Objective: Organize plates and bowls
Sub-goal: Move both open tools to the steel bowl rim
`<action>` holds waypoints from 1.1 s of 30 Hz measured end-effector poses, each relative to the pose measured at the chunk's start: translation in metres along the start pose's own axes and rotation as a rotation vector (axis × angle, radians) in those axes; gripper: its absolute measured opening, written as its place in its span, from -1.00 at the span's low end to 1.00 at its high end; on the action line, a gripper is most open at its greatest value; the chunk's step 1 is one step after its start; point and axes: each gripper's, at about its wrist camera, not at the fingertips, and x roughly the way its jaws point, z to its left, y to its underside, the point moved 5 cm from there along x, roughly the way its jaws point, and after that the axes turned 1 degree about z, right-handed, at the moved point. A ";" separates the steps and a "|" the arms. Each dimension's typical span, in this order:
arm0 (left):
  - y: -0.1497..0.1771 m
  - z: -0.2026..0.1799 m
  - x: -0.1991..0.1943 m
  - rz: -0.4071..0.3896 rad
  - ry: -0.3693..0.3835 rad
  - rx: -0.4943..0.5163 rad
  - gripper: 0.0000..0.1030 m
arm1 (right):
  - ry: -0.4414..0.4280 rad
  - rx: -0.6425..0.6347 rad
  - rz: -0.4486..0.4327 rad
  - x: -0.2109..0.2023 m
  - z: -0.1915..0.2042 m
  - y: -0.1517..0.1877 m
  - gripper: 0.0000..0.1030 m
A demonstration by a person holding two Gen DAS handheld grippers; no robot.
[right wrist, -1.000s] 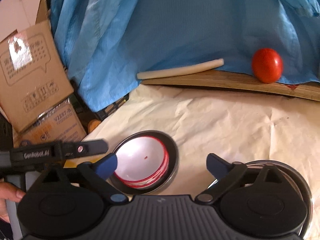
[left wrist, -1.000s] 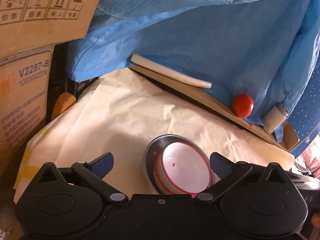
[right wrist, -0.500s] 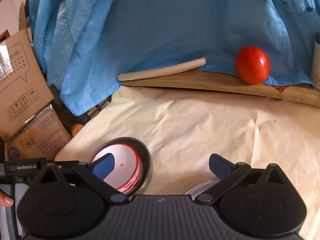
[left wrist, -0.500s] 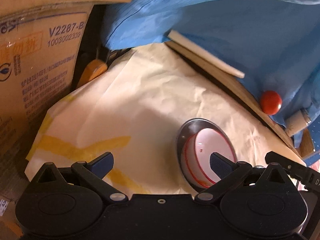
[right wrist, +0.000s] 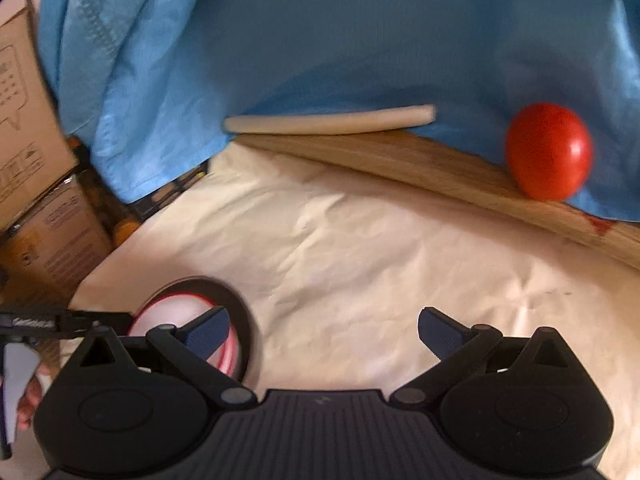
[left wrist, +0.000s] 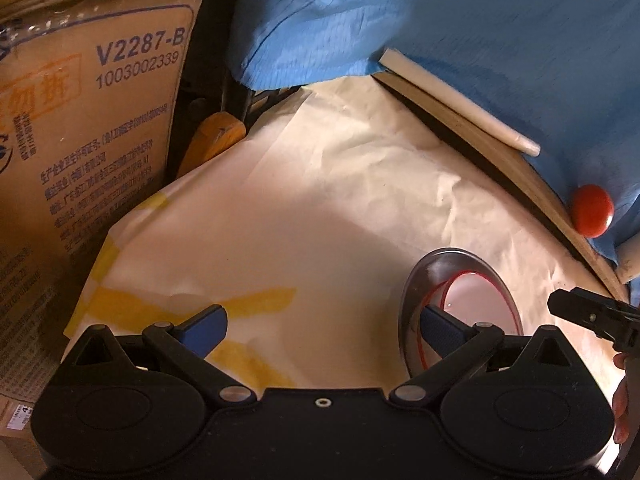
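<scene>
cream paper-covered table (right wrist: pixel 360 240): red-rimmed white bowl (left wrist: pixel 480 312) nested in steel plate (left wrist: pixel 432 276); left gripper (left wrist: pixel 320 326) and right gripper (right wrist: pixel 322 330) spread, empty; stacking seemingly done, next fetch remaining dishware

Red-rimmed white bowl (left wrist: pixel 478 306), red tomato (right wrist: pixel 548 151), blue cloth (right wrist: pixel 320 40).

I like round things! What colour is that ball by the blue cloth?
Red; the ball shows best in the right wrist view.
</scene>
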 end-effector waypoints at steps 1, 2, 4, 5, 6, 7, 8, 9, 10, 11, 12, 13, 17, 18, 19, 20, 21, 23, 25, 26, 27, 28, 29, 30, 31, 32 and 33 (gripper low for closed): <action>0.000 -0.001 0.001 0.005 -0.007 0.011 0.98 | -0.012 -0.009 0.001 0.001 0.001 0.001 0.99; -0.001 -0.002 0.002 0.011 -0.016 0.024 0.98 | -0.022 -0.020 0.001 0.003 0.001 0.002 0.99; -0.001 -0.005 0.005 0.019 -0.033 0.045 0.98 | -0.042 -0.025 -0.001 0.007 0.000 0.005 0.99; -0.002 -0.006 0.006 0.022 -0.039 0.053 0.98 | -0.054 -0.020 -0.003 0.009 -0.002 0.005 0.99; -0.003 -0.007 0.007 0.025 -0.047 0.061 0.98 | -0.063 -0.013 -0.004 0.011 -0.004 0.006 0.99; -0.004 -0.008 0.008 0.024 -0.053 0.066 0.98 | -0.068 -0.004 -0.002 0.013 -0.007 0.006 0.99; -0.005 -0.008 0.008 0.021 -0.060 0.069 0.98 | -0.069 0.004 0.002 0.016 -0.009 0.007 0.99; -0.006 -0.009 0.009 0.023 -0.067 0.072 0.98 | -0.066 0.013 0.011 0.018 -0.011 0.007 0.99; -0.007 -0.010 0.009 0.023 -0.072 0.074 0.98 | -0.061 0.016 0.023 0.021 -0.012 0.008 0.99; -0.007 -0.010 0.009 0.022 -0.081 0.077 0.98 | -0.054 0.012 0.031 0.022 -0.012 0.009 0.99; -0.008 -0.010 0.010 0.025 -0.093 0.081 0.98 | -0.049 0.008 0.031 0.022 -0.012 0.010 0.99; -0.007 -0.010 0.011 0.029 -0.099 0.086 0.98 | -0.045 0.004 0.032 0.022 -0.011 0.010 0.99; -0.006 -0.012 0.013 0.032 -0.112 0.110 0.98 | -0.035 -0.028 0.048 0.025 -0.006 0.014 0.99; -0.005 -0.011 0.013 0.033 -0.112 0.110 0.98 | -0.028 -0.039 0.051 0.026 -0.005 0.015 0.99; -0.005 -0.011 0.013 0.035 -0.113 0.109 0.98 | -0.024 -0.051 0.056 0.026 -0.003 0.015 0.99; -0.006 -0.011 0.013 0.036 -0.114 0.108 0.98 | -0.019 -0.060 0.058 0.027 -0.002 0.016 0.99; -0.006 -0.011 0.013 0.036 -0.116 0.107 0.98 | -0.015 -0.069 0.061 0.028 0.000 0.017 0.99; -0.006 -0.011 0.012 0.036 -0.119 0.107 0.98 | -0.011 -0.074 0.063 0.029 0.001 0.018 0.99; -0.006 -0.012 0.013 0.036 -0.123 0.102 0.98 | -0.004 -0.075 0.069 0.031 0.001 0.019 0.99; -0.006 -0.012 0.013 0.036 -0.125 0.100 0.98 | -0.002 -0.074 0.077 0.032 0.001 0.018 0.99; -0.006 -0.012 0.013 0.037 -0.128 0.098 0.98 | -0.001 -0.071 0.090 0.033 0.001 0.018 0.99; -0.006 -0.012 0.013 0.036 -0.130 0.098 0.98 | -0.003 -0.062 0.102 0.035 0.001 0.018 0.99; -0.006 -0.012 0.012 0.035 -0.133 0.100 0.98 | -0.005 -0.053 0.105 0.035 0.000 0.018 0.99; -0.007 -0.013 0.013 0.036 -0.136 0.102 0.98 | -0.008 -0.044 0.106 0.036 -0.001 0.018 0.99; -0.007 -0.014 0.013 0.035 -0.139 0.105 0.98 | -0.012 -0.035 0.109 0.037 -0.001 0.018 0.99; -0.007 -0.014 0.012 0.035 -0.143 0.107 0.98 | -0.014 -0.028 0.110 0.037 -0.002 0.019 0.99; -0.007 -0.015 0.012 0.035 -0.148 0.109 0.98 | -0.017 -0.021 0.112 0.037 -0.003 0.019 0.99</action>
